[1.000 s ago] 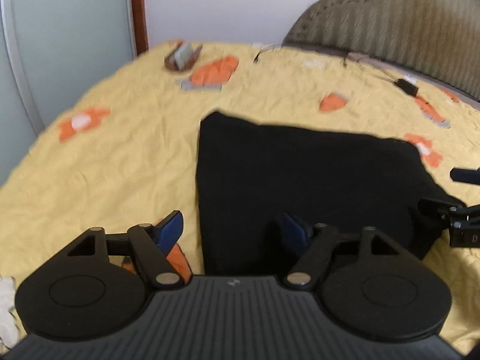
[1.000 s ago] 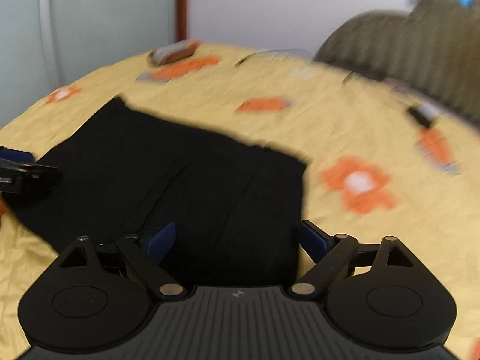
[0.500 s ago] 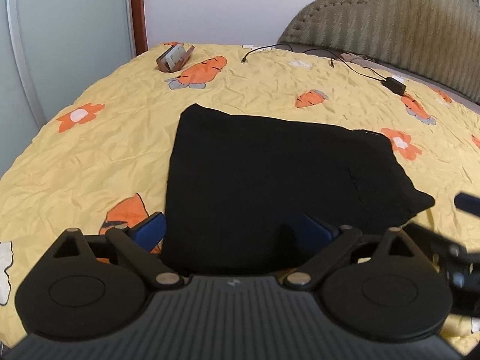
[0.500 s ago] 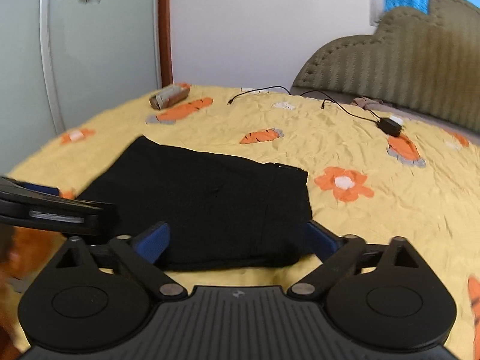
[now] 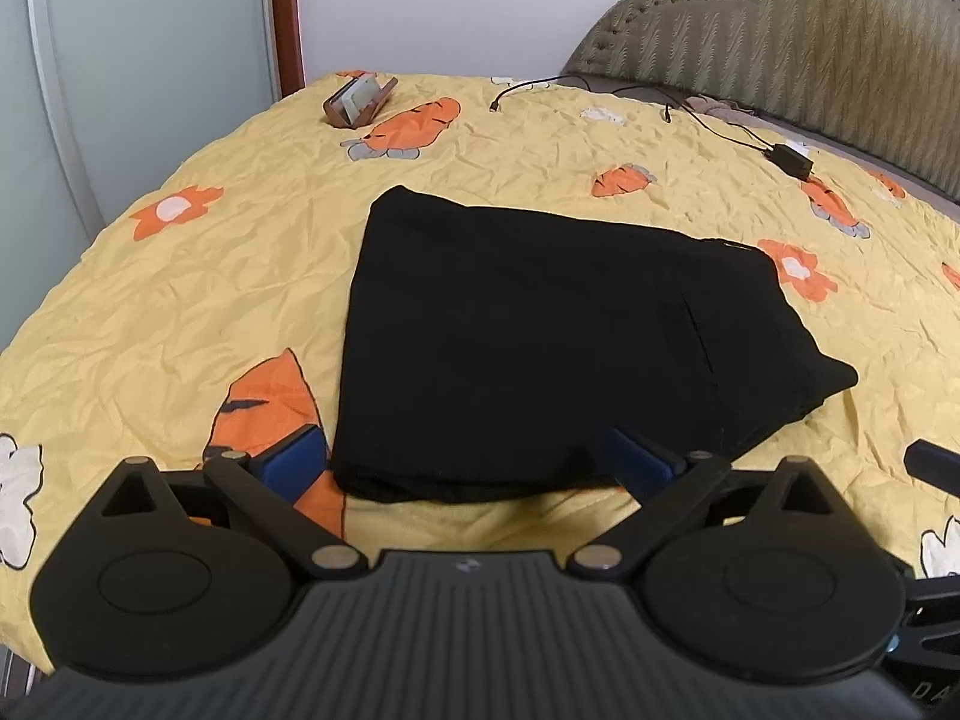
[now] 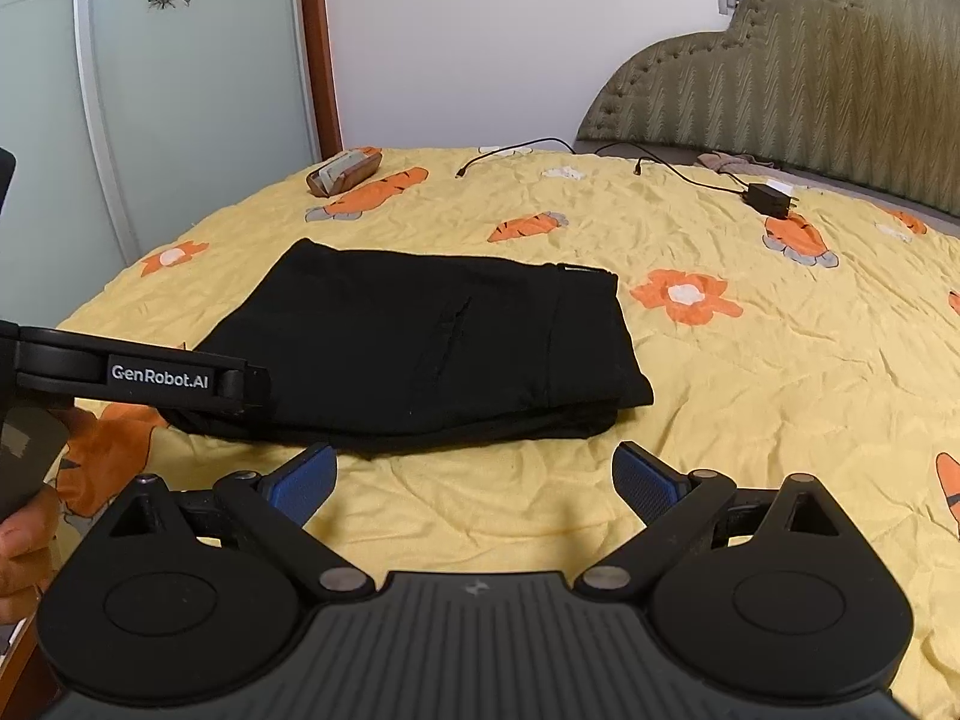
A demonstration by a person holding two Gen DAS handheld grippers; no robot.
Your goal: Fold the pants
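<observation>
Soft, even daylight; both fisheye views are rendered sharp.

Straight lines are bowed strongly towards the frame edges, and the corners are vignetted. Detail in the black pants [image 5: 558, 348] ahead of the jaws is swallowed, with little fold texture resolved. A faint shadow is cast on the yellow bedspread [image 6: 750, 420] between the jaws. No glare is seen.

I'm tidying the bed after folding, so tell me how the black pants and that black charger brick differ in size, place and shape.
The pants are by far the larger, a flat folded stack of soft cloth; the charger brick is a small hard block. The pants lie near the bed's front edge, close to both grippers, while the brick sits far back toward the headboard. A cable runs from the brick; nothing is attached to the pants. Both are black and rest on the yellow bedspread.
</observation>
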